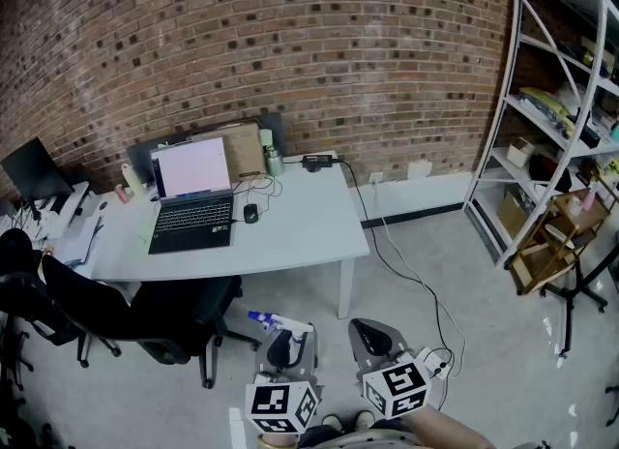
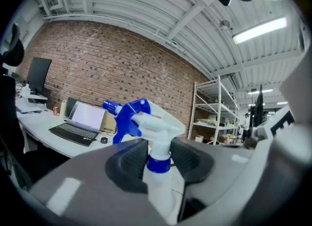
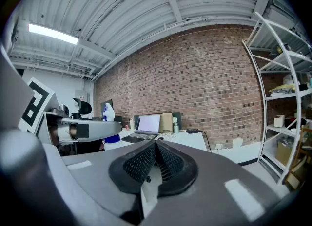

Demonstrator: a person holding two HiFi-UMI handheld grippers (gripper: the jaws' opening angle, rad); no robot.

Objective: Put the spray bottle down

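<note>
Supervisor: Spray bottle (image 1: 280,323), where is it?

Inspector: Off the table and in the air above the floor (image 1: 464,244), at six o'clock in the head view. It is upright, with a white body and a blue trigger head. The nozzle points toward nine o'clock.

Supervisor: Held by what?

Inspector: By the left gripper (image 1: 286,345). Its own view shows the pads (image 2: 127,164) clamped on the bottle's neck at the blue collar, one on each side. The trigger head stands above them.

Supervisor: And the other tool?

Inspector: The right gripper (image 1: 372,339) is just beside the left one, at three o'clock from it. Its ribbed pads (image 3: 141,164) are clenched tip to tip with nothing between them.

Supervisor: Surroundings?

Inspector: A white table (image 1: 300,234) stands at twelve o'clock from the bottle, well apart from it. An open laptop (image 1: 193,207) sits on the table, toward eleven o'clock from the bottle. A mouse (image 1: 250,213) lies just beside the laptop at its three o'clock. A black chair (image 1: 155,316) is near the table's front edge, at nine o'clock from the bottle. A black cable (image 1: 401,268) runs down from the table's far corner and across the floor toward the right gripper. A brick wall (image 1: 387,50) rises behind the table at twelve o'clock. A white shelf (image 1: 538,116) stands along the wall at two o'clock, with items on it too small to identify.
</note>
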